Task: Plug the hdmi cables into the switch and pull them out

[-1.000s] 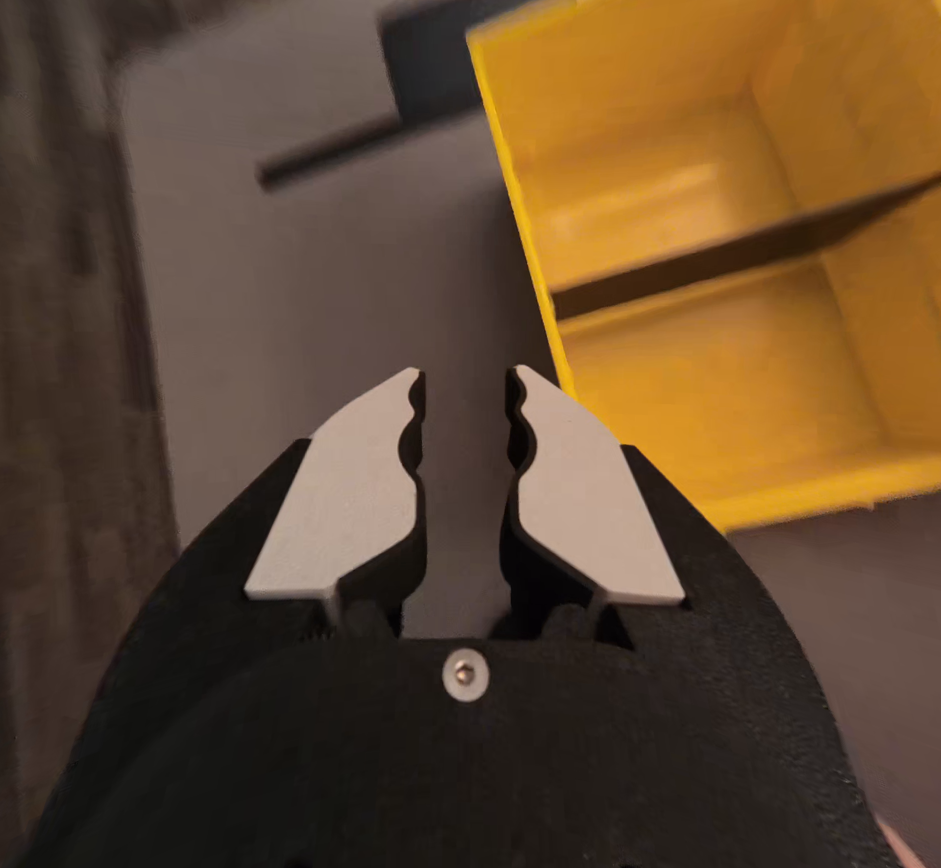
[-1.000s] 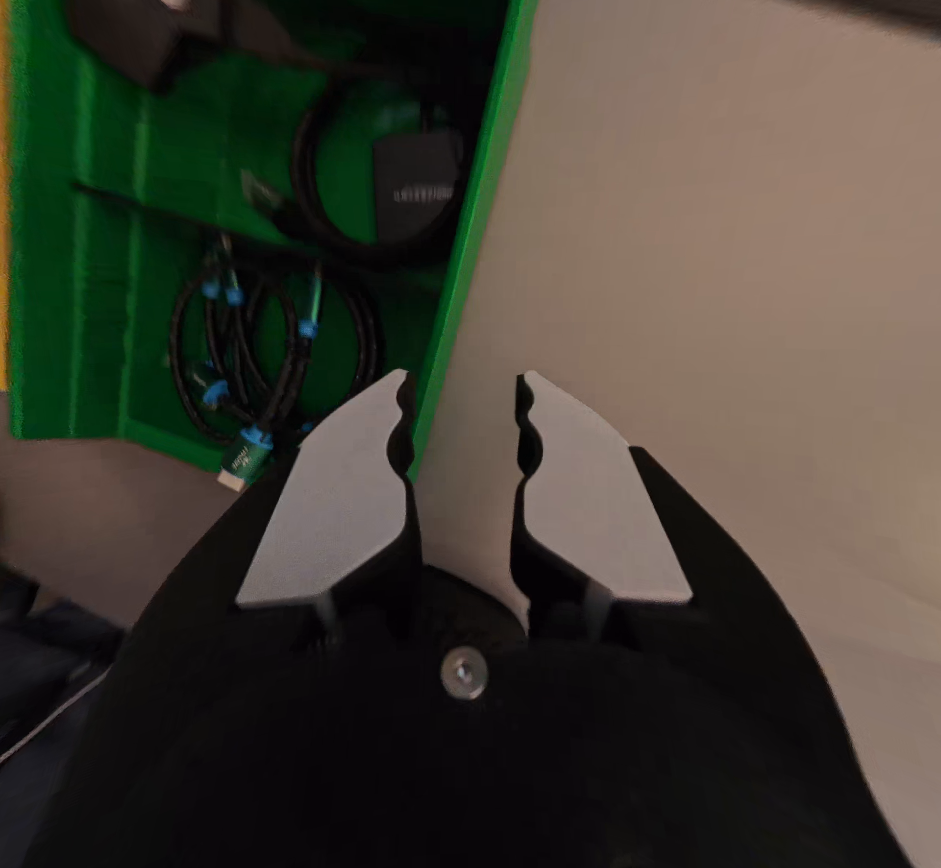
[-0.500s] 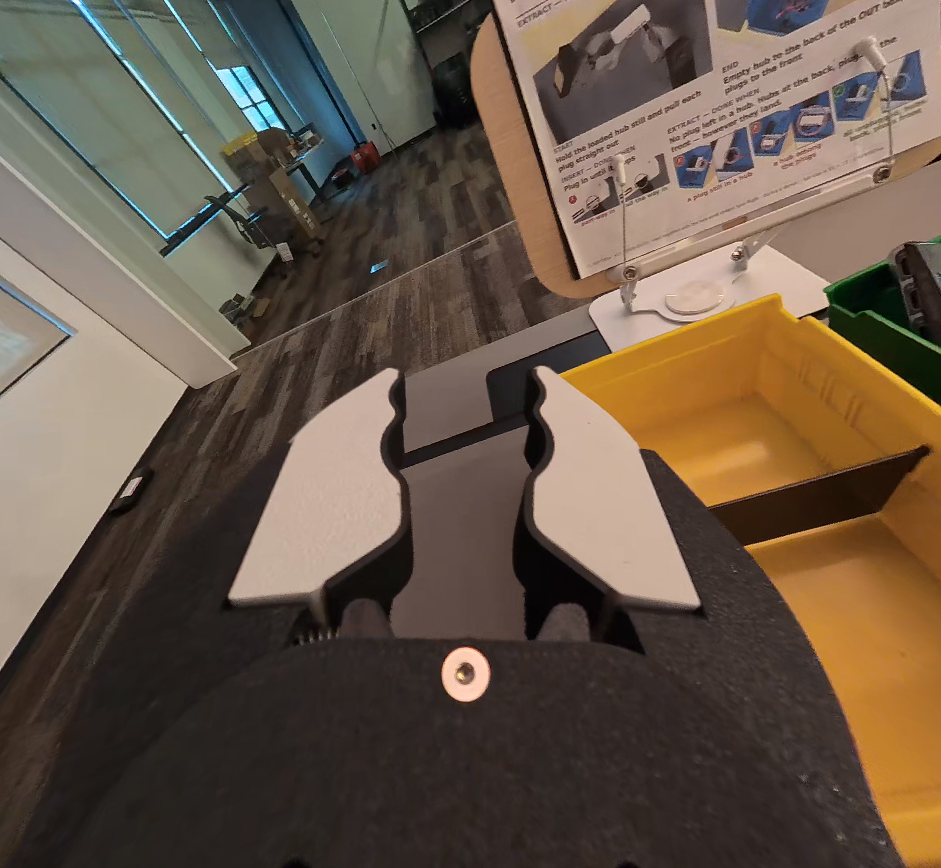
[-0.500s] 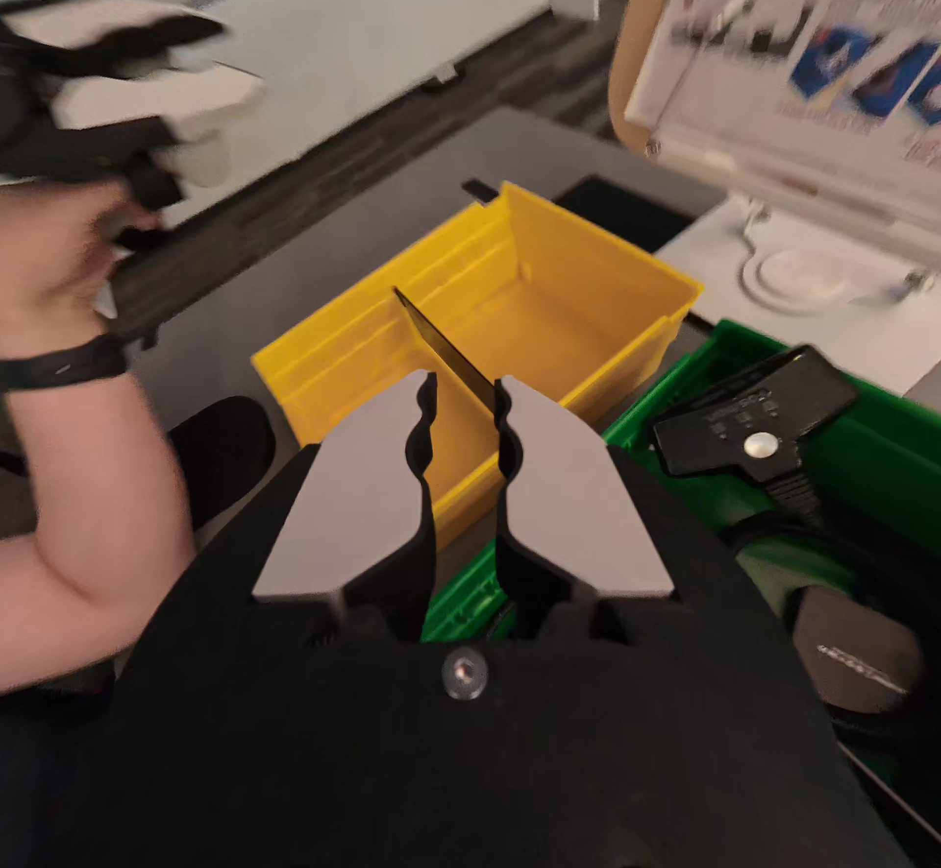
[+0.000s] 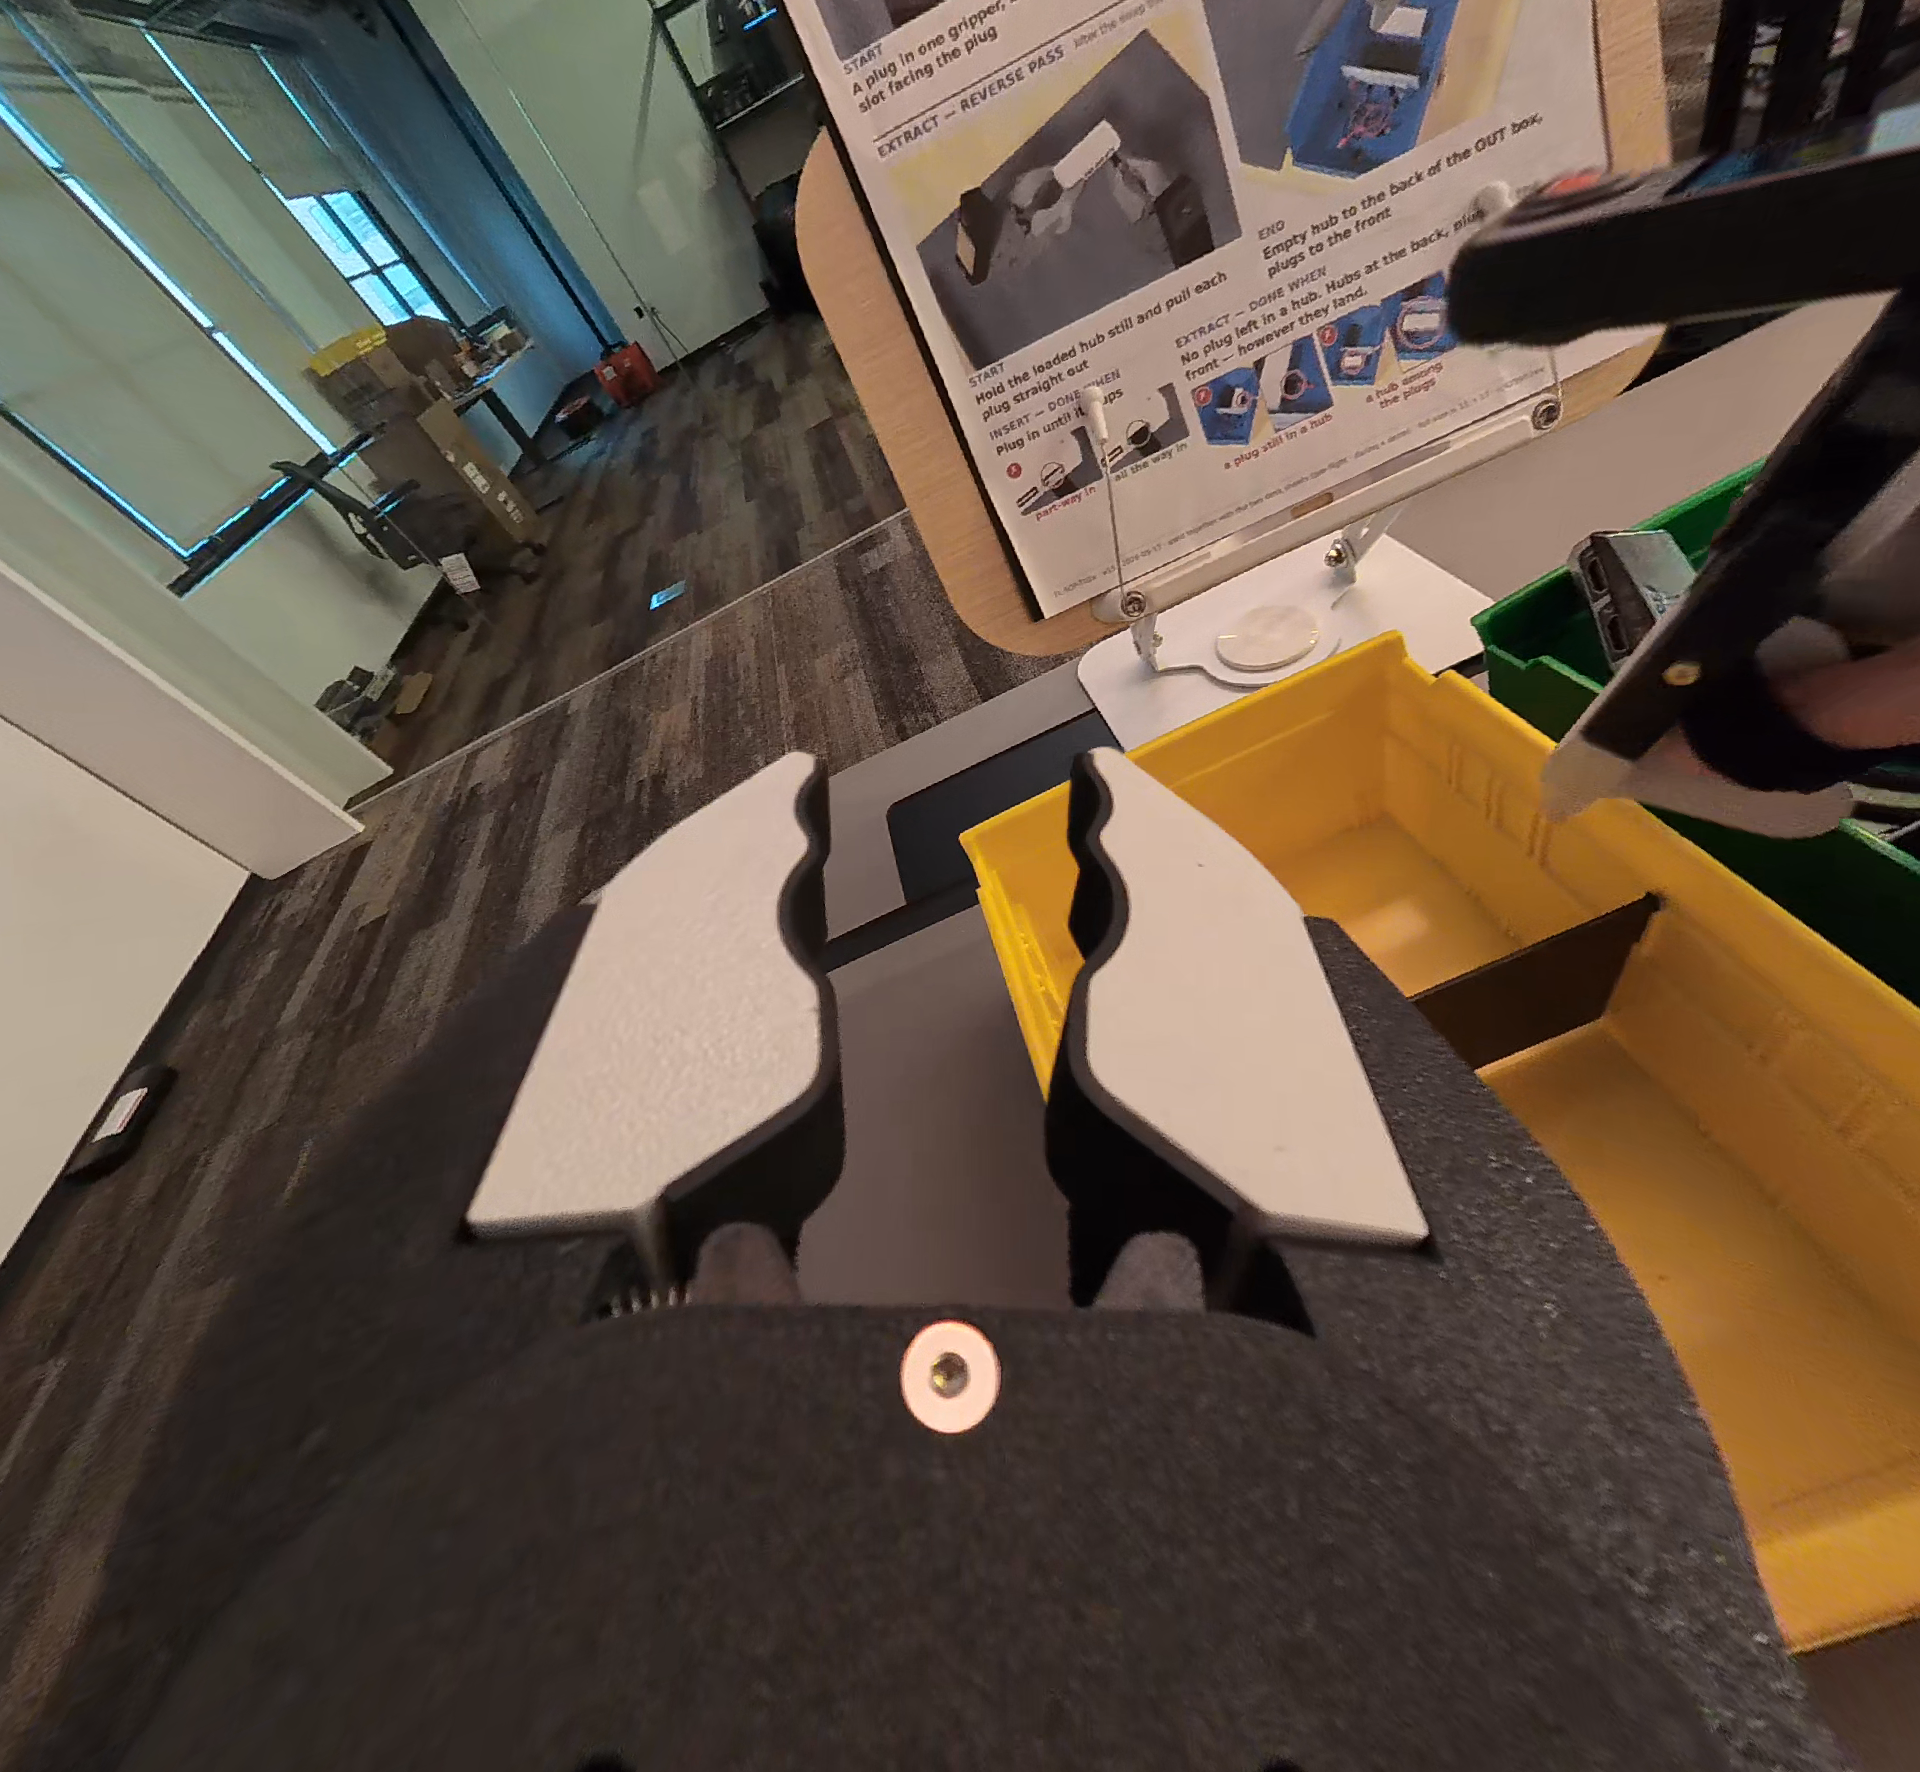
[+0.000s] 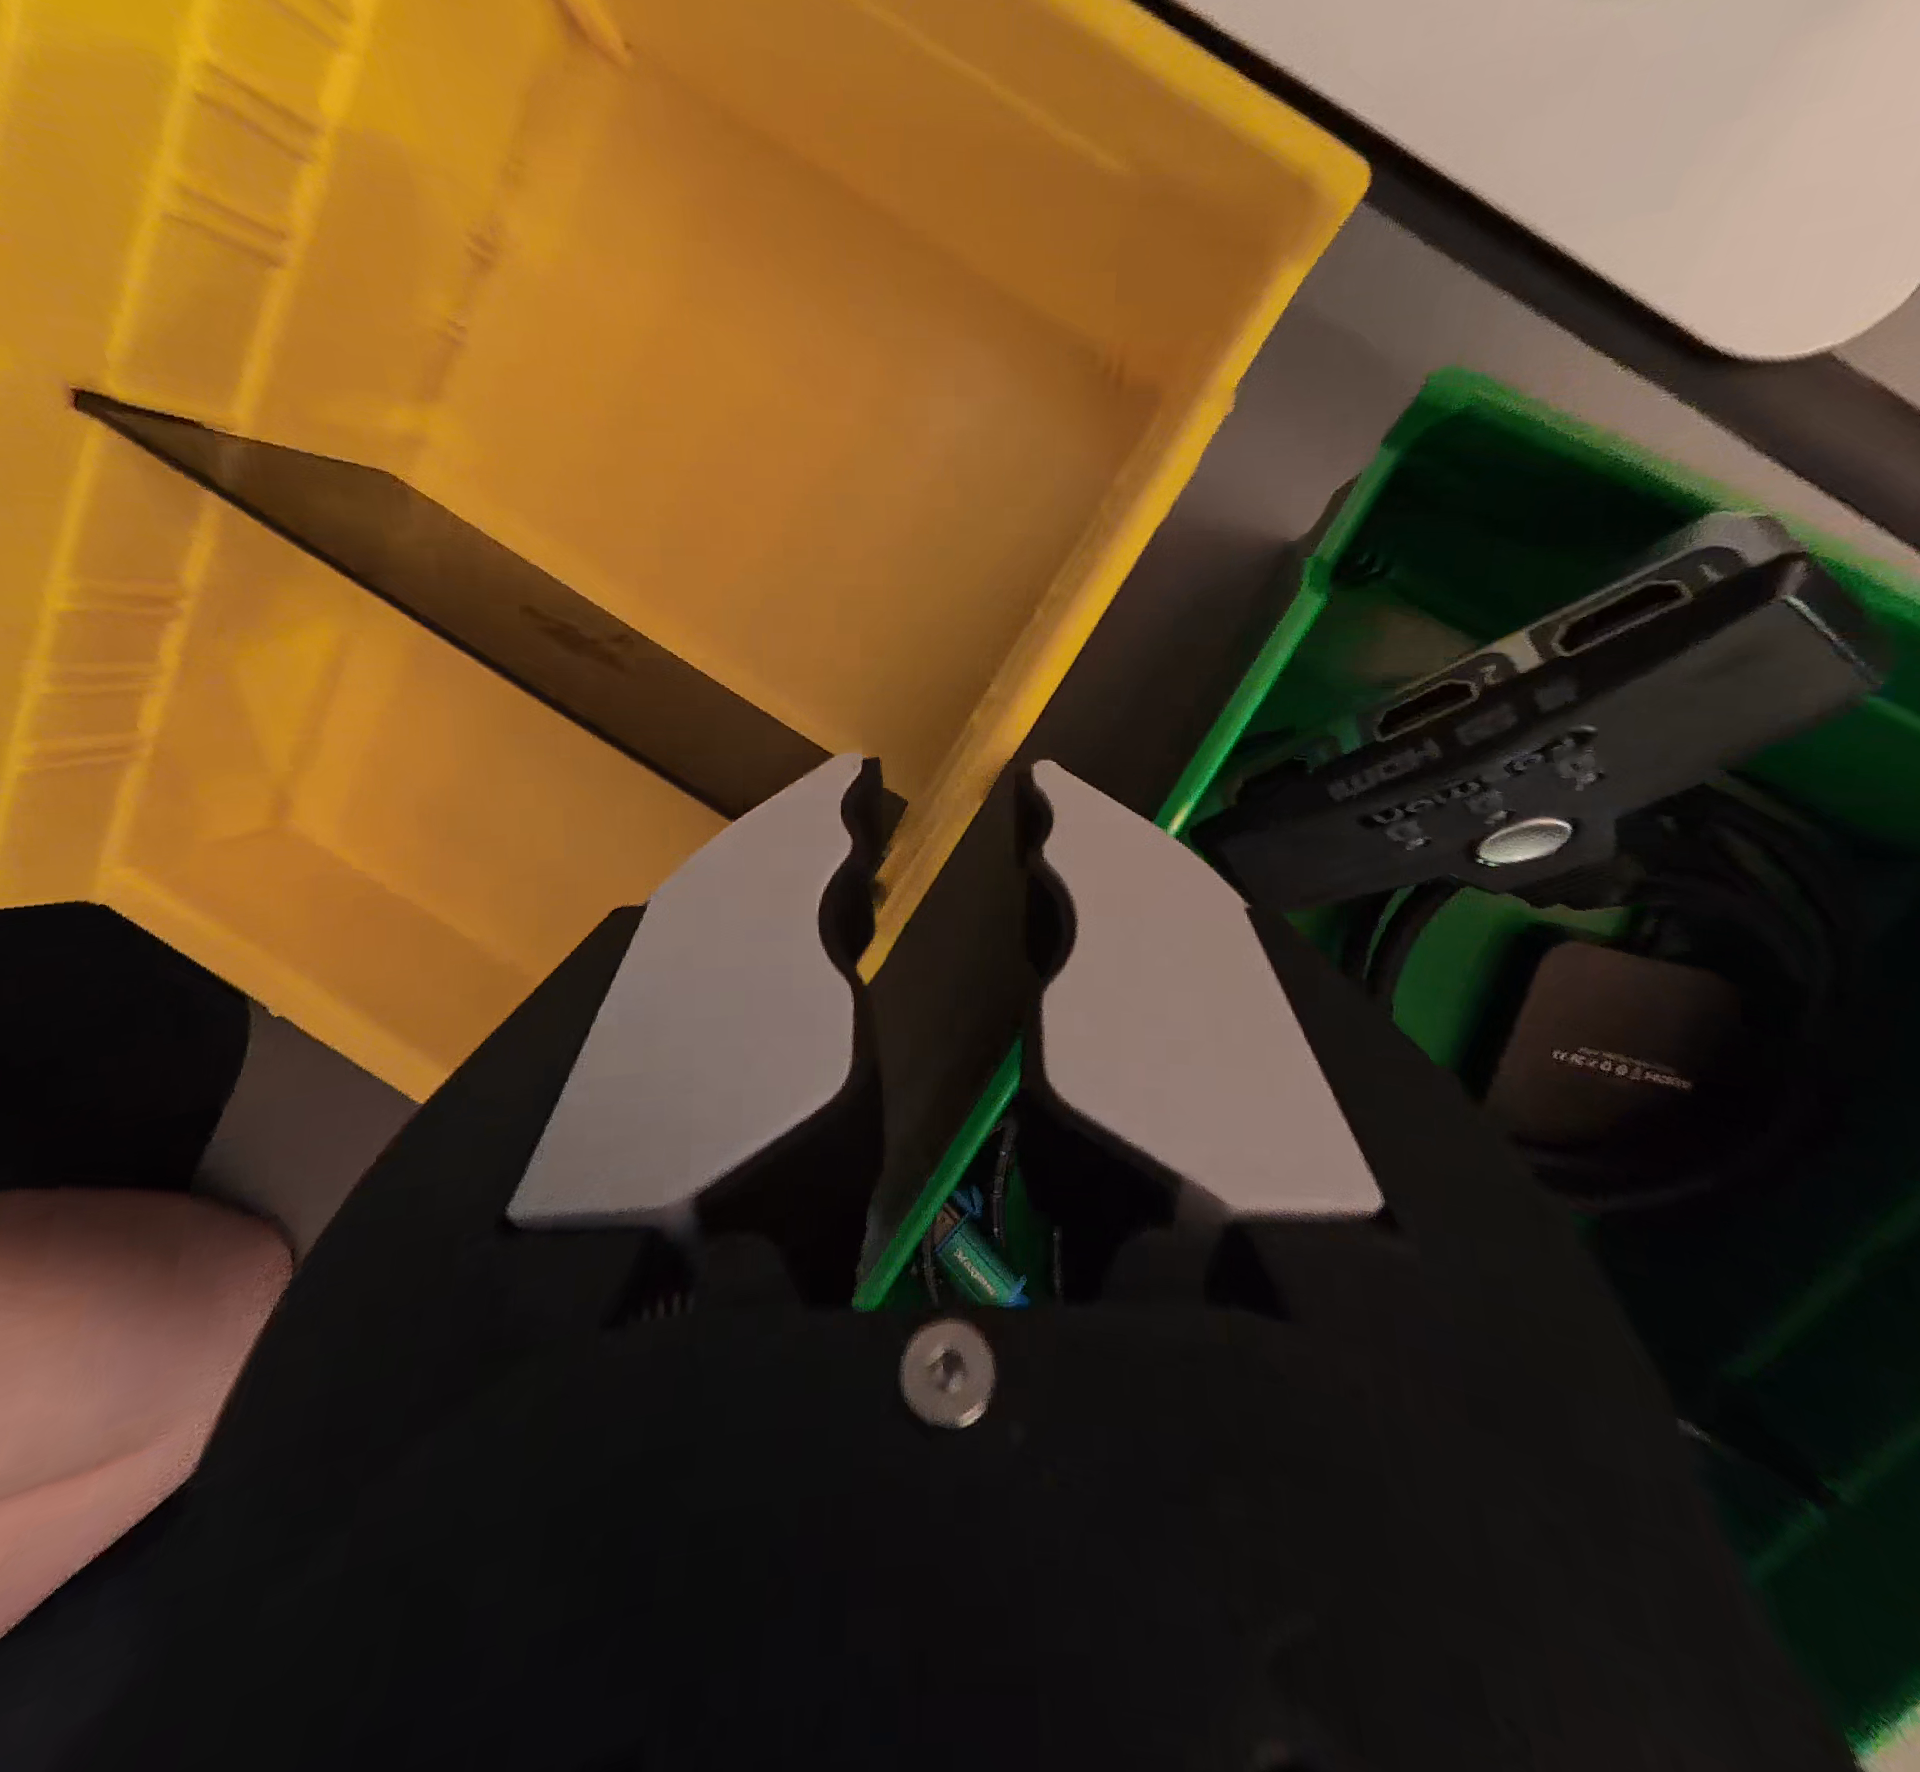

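Note:
My left gripper (image 5: 948,787) is open and empty, held above the grey table left of the yellow bin (image 5: 1195,746). My right gripper (image 6: 948,787) is open and empty, pointing down over the gap between the yellow bin (image 6: 1299,268) and the green bin (image 6: 1444,413). A black HDMI switch (image 6: 1538,766) lies tilted in the green bin, its ports facing up-left. A second black device (image 6: 1621,1068) lies below it among black cable. A teal HDMI plug (image 6: 977,1265) shows between my right fingers. The switch (image 5: 1621,590) and right gripper (image 5: 1579,777) also show in the left wrist view.
The yellow bin holds nothing and has a black divider (image 6: 468,579) across its middle. An instruction sheet (image 5: 1195,268) stands on a white base (image 6: 1558,112) behind the bins. A hand (image 6: 104,1359) is at lower left. The floor drops off left of the table (image 5: 914,1099). My right fingertips sit around 25 cm from my left ones.
My right gripper has tipped down and moved in over the bins, and it has entered the left wrist view from the right. My left gripper has risen and levelled, and stays open.

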